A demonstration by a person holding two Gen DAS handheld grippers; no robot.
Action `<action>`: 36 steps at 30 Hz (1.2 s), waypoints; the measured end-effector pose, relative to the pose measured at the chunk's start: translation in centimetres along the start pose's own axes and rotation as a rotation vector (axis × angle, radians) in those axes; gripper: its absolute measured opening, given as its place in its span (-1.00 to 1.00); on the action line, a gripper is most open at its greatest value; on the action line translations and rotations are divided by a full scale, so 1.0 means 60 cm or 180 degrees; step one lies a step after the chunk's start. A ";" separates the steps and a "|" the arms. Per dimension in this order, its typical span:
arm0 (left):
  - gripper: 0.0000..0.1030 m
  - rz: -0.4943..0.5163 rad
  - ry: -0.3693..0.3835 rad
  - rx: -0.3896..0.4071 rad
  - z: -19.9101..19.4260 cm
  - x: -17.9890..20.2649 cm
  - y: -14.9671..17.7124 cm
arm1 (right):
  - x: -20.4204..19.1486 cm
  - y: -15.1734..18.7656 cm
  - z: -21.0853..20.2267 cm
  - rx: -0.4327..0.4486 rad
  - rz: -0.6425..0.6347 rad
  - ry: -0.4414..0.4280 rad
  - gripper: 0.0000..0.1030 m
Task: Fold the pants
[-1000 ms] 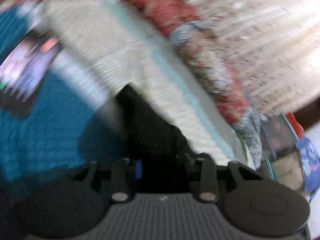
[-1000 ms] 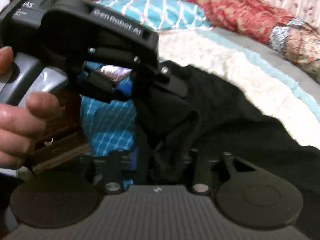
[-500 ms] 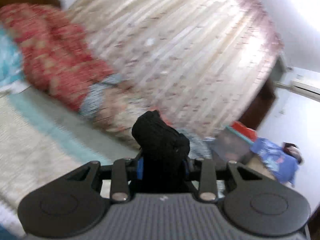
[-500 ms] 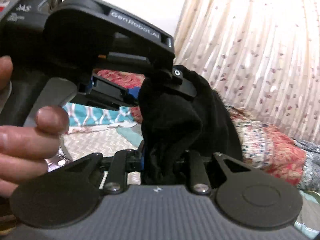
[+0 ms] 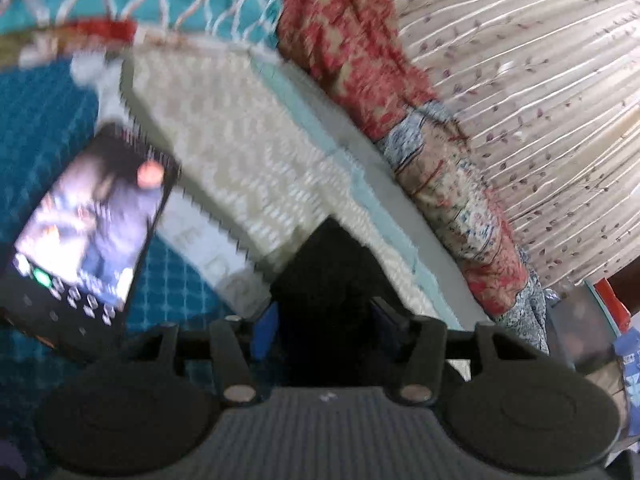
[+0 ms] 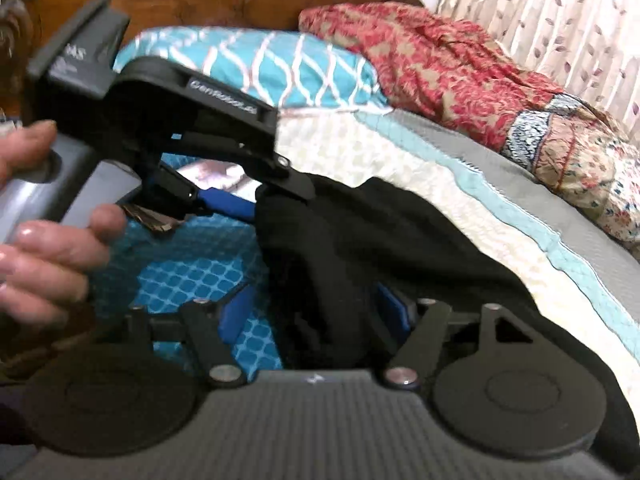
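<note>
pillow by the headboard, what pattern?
Teal with a white wavy lattice, on the pillow. It shows best in the right wrist view.
</note>
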State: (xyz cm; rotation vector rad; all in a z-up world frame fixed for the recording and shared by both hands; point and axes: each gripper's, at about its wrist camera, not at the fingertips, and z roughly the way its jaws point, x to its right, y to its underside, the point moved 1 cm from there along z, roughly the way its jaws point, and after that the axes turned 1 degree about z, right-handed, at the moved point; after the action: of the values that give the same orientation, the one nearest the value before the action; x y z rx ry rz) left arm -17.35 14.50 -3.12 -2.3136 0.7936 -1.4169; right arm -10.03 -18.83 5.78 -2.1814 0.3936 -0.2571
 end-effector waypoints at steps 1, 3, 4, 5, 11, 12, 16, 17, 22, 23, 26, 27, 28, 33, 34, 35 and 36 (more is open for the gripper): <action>-0.04 0.0050 -0.0014 0.0094 -0.016 0.008 -0.002 | 0.004 0.004 -0.015 0.0034 0.0094 -0.0009 0.37; -0.04 0.0062 -0.0008 0.0264 -0.039 0.019 -0.020 | 0.010 0.016 -0.052 0.0123 0.0349 0.0050 0.35; -0.04 0.0050 0.0008 0.0329 -0.041 0.023 -0.036 | 0.021 0.021 -0.065 0.0156 0.0486 0.0087 0.34; -0.04 0.0049 0.0030 0.0384 -0.050 0.029 -0.041 | 0.033 0.026 -0.074 0.0191 0.0634 0.0124 0.33; -0.03 0.0397 0.0205 0.0172 -0.007 0.111 -0.026 | 0.090 0.051 -0.050 0.0039 0.1328 0.0239 -0.26; -0.03 0.0509 0.0209 0.0082 0.008 0.122 -0.013 | 0.092 0.062 -0.029 -0.0144 0.1392 0.0187 -0.26; -0.10 0.0945 -0.0223 -0.0423 0.102 0.151 0.044 | 0.093 0.093 0.012 -0.0604 0.1716 -0.0080 -0.23; -0.10 0.0972 -0.0257 -0.0469 0.113 0.154 0.049 | 0.099 0.086 0.002 -0.0532 0.1758 -0.0088 -0.23; -0.10 0.1107 -0.0080 -0.0361 0.142 0.203 0.019 | 0.161 0.061 -0.065 0.0014 0.1828 0.0358 -0.22; -0.10 0.1135 -0.0064 -0.0384 0.156 0.214 0.014 | 0.183 0.060 -0.066 0.0056 0.1955 0.0418 -0.21; -0.10 0.1209 -0.0079 -0.0597 0.218 0.234 0.014 | 0.229 0.069 -0.062 0.0199 0.2349 0.0490 -0.21; -0.10 0.1266 -0.0208 -0.0646 0.244 0.231 0.018 | 0.240 0.080 -0.057 0.0218 0.2474 0.0495 -0.22; -0.12 0.1323 -0.0419 -0.0669 0.268 0.223 0.021 | 0.252 0.095 -0.046 0.0170 0.2590 0.0559 -0.22; -0.68 0.0960 -0.0742 -0.0589 0.316 0.155 0.010 | 0.301 0.222 -0.048 0.0006 0.3405 0.0742 -0.86; -0.68 0.0931 -0.0733 -0.0584 0.313 0.156 0.009 | 0.304 0.230 -0.058 0.0032 0.3505 0.0694 -0.88; -0.68 0.0986 -0.0748 -0.0579 0.311 0.159 0.011 | 0.302 0.229 -0.067 0.0014 0.3517 0.0710 -0.87; -0.68 0.1051 -0.0780 -0.0577 0.308 0.165 0.015 | 0.295 0.225 -0.076 -0.0003 0.3472 0.0736 -0.84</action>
State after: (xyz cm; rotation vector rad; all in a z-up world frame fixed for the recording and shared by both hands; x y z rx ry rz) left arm 2.31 7.45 -5.05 -2.2896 1.2000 -0.9355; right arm 2.42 -36.36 -1.65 -1.6424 1.6055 0.1093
